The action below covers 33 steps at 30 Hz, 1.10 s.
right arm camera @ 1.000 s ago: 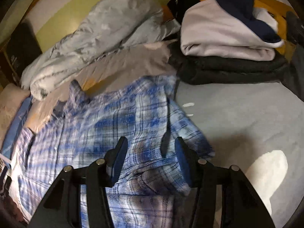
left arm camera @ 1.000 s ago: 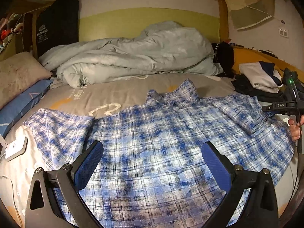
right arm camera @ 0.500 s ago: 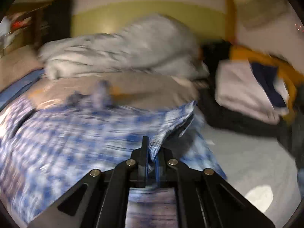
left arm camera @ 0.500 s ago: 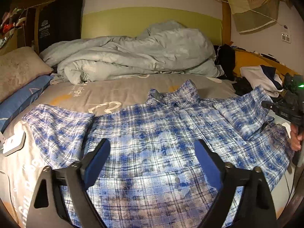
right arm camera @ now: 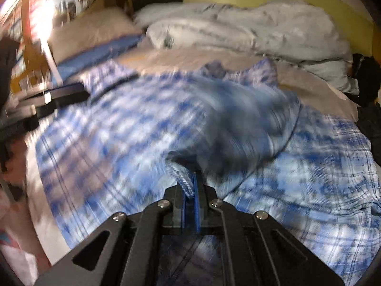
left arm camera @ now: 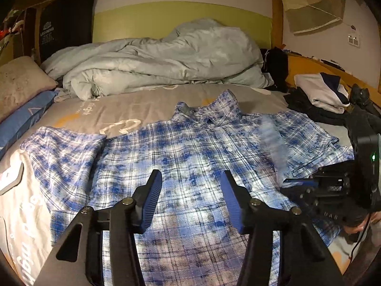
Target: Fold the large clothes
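Observation:
A blue and white plaid shirt (left arm camera: 190,157) lies spread face up on the bed, collar toward the far side. My left gripper (left arm camera: 190,197) hovers over the shirt's middle, its jaws closing with nothing between them. My right gripper (right arm camera: 190,188) is shut on the edge of the shirt's right sleeve (right arm camera: 238,128), which trails lifted and blurred over the shirt's body (right arm camera: 321,166). In the left wrist view the right gripper (left arm camera: 300,182) comes in from the right with the sleeve (left arm camera: 273,143) held up.
A crumpled pale duvet (left arm camera: 166,64) fills the far side of the bed. Pillows (left arm camera: 21,83) lie at the left. Folded clothes (left arm camera: 321,93) are stacked at the right on dark garments. A white charger (left arm camera: 9,176) lies at the left edge.
My right gripper shut on the right sleeve and carried it leftward over the shirt, rolling as it went. My left gripper's jaws narrowed while staying in place.

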Tool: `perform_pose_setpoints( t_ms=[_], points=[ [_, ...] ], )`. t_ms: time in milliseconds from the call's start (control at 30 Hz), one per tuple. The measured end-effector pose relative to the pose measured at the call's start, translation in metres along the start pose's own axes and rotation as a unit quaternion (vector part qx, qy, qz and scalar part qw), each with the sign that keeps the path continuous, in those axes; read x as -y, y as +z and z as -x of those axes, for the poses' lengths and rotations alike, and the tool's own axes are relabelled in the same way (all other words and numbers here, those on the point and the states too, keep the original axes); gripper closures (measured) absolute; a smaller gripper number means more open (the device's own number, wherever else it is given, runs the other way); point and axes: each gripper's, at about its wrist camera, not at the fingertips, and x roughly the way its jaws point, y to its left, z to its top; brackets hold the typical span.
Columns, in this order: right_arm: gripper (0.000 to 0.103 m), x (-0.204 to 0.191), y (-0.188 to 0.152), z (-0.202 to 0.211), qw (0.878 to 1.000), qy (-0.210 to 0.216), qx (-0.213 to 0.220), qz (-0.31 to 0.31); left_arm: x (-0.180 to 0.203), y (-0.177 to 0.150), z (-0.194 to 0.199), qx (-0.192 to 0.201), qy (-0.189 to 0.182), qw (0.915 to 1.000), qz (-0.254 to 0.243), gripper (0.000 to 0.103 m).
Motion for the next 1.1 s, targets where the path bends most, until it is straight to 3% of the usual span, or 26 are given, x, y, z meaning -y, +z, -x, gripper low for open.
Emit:
perform_pose_setpoints(
  t_ms=[67, 133, 233, 333, 400, 500, 567, 700, 767, 833, 867, 900, 967, 1067, 1100],
  points=[
    [0.088, 0.002, 0.001, 0.008, 1.0, 0.002, 0.005, -0.01, 0.0, -0.001, -0.001, -0.003, -0.007, 1.0, 0.002, 0.053],
    [0.073, 0.008, 0.003, 0.023, 0.999, -0.009, 0.02, -0.024, 0.002, -0.002, -0.002, -0.006, -0.014, 0.9999, 0.002, 0.053],
    [0.07, 0.023, 0.008, 0.045, 0.997, -0.033, 0.043, -0.05, 0.004, -0.005, -0.006, -0.02, -0.045, 0.9987, 0.008, 0.052],
    [0.057, 0.049, 0.013, 0.067, 0.99, -0.058, 0.07, -0.103, 0.007, -0.007, -0.012, -0.041, -0.092, 0.9946, 0.026, 0.046],
    [0.053, 0.066, 0.017, 0.079, 0.984, -0.087, 0.081, -0.136, 0.013, -0.009, -0.017, -0.061, -0.138, 0.9877, 0.042, 0.04],
    [0.05, 0.087, 0.019, 0.094, 0.974, -0.116, 0.096, -0.167, 0.031, -0.01, -0.028, -0.089, -0.184, 0.9775, 0.052, 0.04],
    [0.05, 0.101, 0.019, 0.1, 0.968, -0.121, 0.1, -0.194, 0.044, -0.008, -0.04, -0.111, -0.194, 0.973, 0.056, 0.038],
    [0.049, 0.112, 0.014, 0.101, 0.963, -0.138, 0.09, -0.214, 0.05, -0.005, -0.088, -0.173, -0.212, 0.949, 0.157, 0.032],
    [0.049, 0.111, 0.013, 0.101, 0.962, -0.159, 0.085, -0.205, 0.05, -0.006, -0.107, -0.183, -0.203, 0.9435, 0.188, 0.034],
    [0.049, 0.113, 0.012, 0.109, 0.961, -0.165, 0.088, -0.201, 0.056, -0.001, -0.119, -0.181, -0.184, 0.9506, 0.173, 0.053],
    [0.049, 0.114, 0.012, 0.11, 0.961, -0.168, 0.09, -0.201, 0.059, 0.002, -0.122, -0.179, -0.168, 0.9574, 0.152, 0.084],
    [0.048, 0.115, 0.013, 0.114, 0.96, -0.175, 0.095, -0.199, 0.062, 0.005, -0.124, -0.18, -0.167, 0.9603, 0.133, 0.098],
    [0.044, 0.121, 0.013, 0.12, 0.957, -0.184, 0.101, -0.199, 0.058, 0.013, -0.119, -0.162, -0.148, 0.9684, 0.119, 0.098],
    [0.044, 0.133, 0.011, 0.126, 0.951, -0.185, 0.101, -0.224, 0.045, 0.037, -0.108, -0.126, -0.057, 0.9874, 0.076, 0.098],
    [0.044, 0.139, 0.009, 0.128, 0.948, -0.185, 0.101, -0.238, 0.038, 0.047, -0.107, -0.119, -0.03, 0.9902, 0.067, 0.098]
  ],
)
